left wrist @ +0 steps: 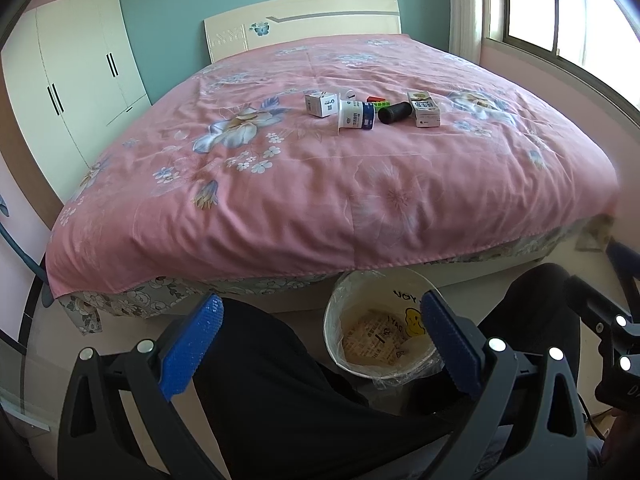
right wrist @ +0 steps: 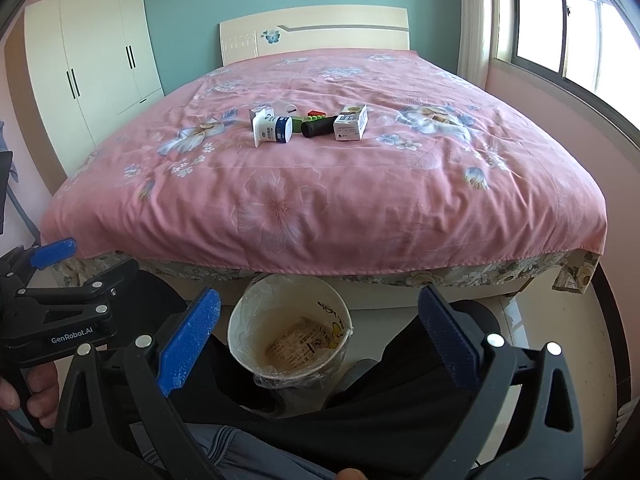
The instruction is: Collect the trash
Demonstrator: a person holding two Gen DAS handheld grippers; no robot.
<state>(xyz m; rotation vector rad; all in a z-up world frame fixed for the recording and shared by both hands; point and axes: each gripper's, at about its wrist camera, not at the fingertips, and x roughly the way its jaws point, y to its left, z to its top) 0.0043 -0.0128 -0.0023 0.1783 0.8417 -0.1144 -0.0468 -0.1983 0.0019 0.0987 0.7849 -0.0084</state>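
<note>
A cluster of trash lies mid-bed: a white box [left wrist: 320, 104], a tipped white-and-blue cup [left wrist: 356, 115], a black cylinder [left wrist: 395, 112], a cream carton [left wrist: 424, 109] and red and green blocks [left wrist: 378, 101]. The same cup [right wrist: 273, 129], cylinder [right wrist: 318, 125] and carton [right wrist: 351, 122] show in the right wrist view. A lined bin [left wrist: 380, 324] stands on the floor at the bed's foot, also in the right wrist view [right wrist: 290, 330]. My left gripper [left wrist: 320, 340] and right gripper [right wrist: 318, 332] are both open and empty, held low above the bin, far from the trash.
The pink floral bedspread [left wrist: 304, 192] covers the bed. A white wardrobe [left wrist: 76, 76] stands at the left, a window [left wrist: 560, 8] at the right. The person's dark-trousered legs [left wrist: 280, 392] flank the bin. The left gripper's body [right wrist: 52, 320] shows at the left of the right wrist view.
</note>
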